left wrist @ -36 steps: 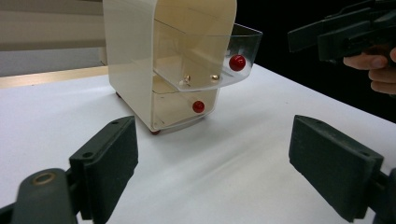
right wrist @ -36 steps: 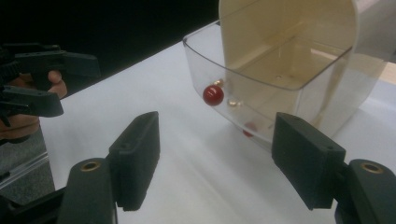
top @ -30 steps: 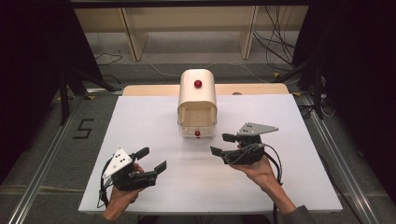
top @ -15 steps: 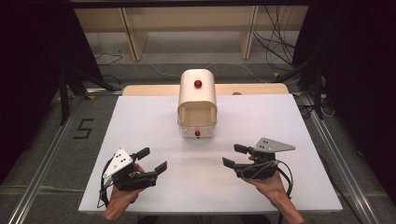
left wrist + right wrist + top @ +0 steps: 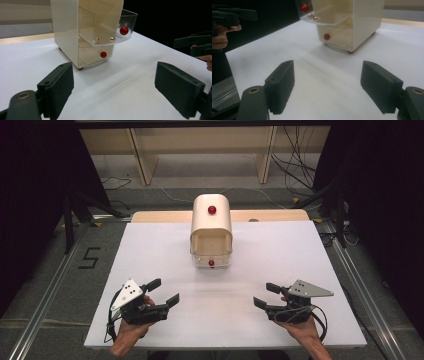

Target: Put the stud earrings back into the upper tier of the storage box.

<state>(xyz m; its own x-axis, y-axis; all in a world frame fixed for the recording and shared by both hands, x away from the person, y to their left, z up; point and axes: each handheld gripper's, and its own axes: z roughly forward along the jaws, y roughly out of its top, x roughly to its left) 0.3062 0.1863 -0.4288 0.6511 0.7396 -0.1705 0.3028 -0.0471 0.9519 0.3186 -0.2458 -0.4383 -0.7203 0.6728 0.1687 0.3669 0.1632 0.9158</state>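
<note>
A cream box point(image 5: 211, 227) with a rounded top stands at the far middle of the white table point(image 5: 150, 250). It has a clear curved flap lifted open point(image 5: 117, 32) and red knobs point(image 5: 212, 210) point(image 5: 211, 263). My left gripper point(image 5: 161, 293) rests near the front left, open, nothing between its jaws. My right gripper point(image 5: 265, 295) rests near the front right, open and empty too. Both point toward the box point(image 5: 347, 22). In the left gripper view, the right gripper point(image 5: 193, 45) appears at the right edge. In the right gripper view, the left gripper point(image 5: 229, 16) appears at top left.
A wooden board point(image 5: 270, 215) lies behind the table's far edge. Shelf legs point(image 5: 142, 155) and cables point(image 5: 295, 165) sit on the floor beyond. A "5" mark point(image 5: 90, 257) is on the floor at left. Metal rails point(image 5: 45, 305) run along both sides.
My right gripper has drawn back from near the box toward the front right of the table. The left gripper has stayed in place.
</note>
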